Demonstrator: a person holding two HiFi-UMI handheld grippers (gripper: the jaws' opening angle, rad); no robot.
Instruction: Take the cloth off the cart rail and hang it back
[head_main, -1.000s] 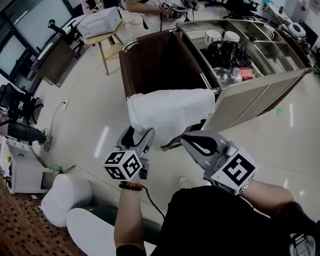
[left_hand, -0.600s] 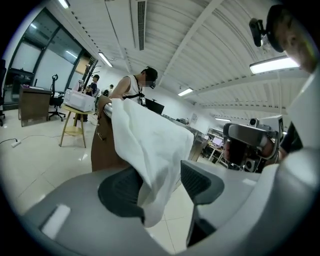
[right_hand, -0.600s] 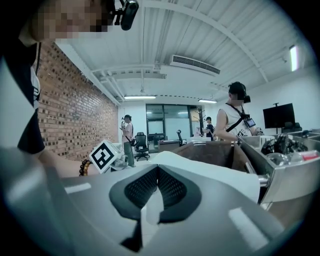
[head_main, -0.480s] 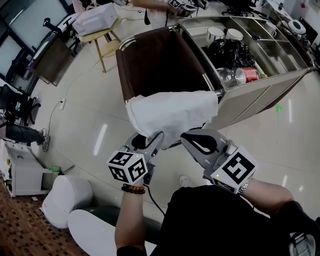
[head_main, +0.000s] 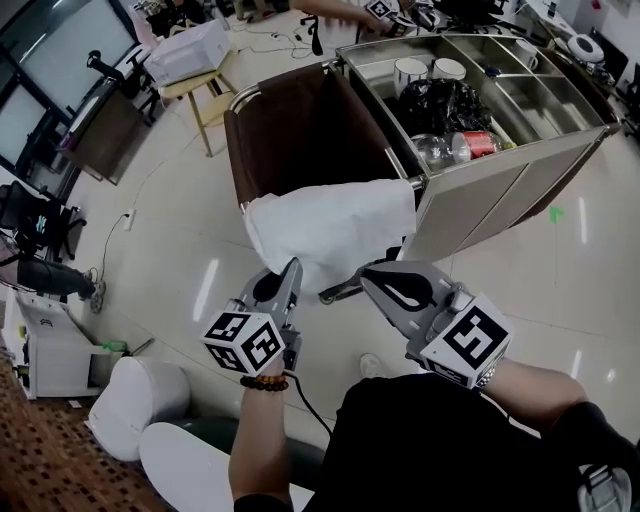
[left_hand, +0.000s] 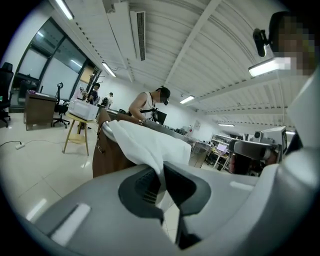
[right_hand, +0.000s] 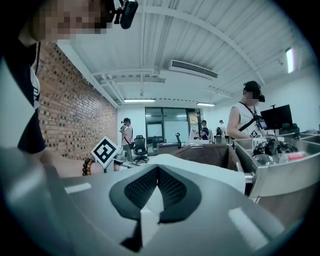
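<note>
Left gripper (head_main: 291, 268) has closed onto the lower edge of the cloth (head_main: 330, 225).

Open floor (head_main: 170, 240) lies left of the cart (head_main: 480, 200) and beneath the hanging cloth (head_main: 330, 230), so there is room to come in from below or from the left, up to the cloth's lower edge. There the left gripper (head_main: 292, 268) is clamped on the fabric and the right gripper (head_main: 368, 277) sits closed just beside it. Behind the rail (head_main: 413, 184) the brown bag (head_main: 300, 130) blocks any reach through, and the cart's steel side panel walls off the right (a dark wheel fitting (head_main: 335, 292) juts out low between the grippers).
</note>
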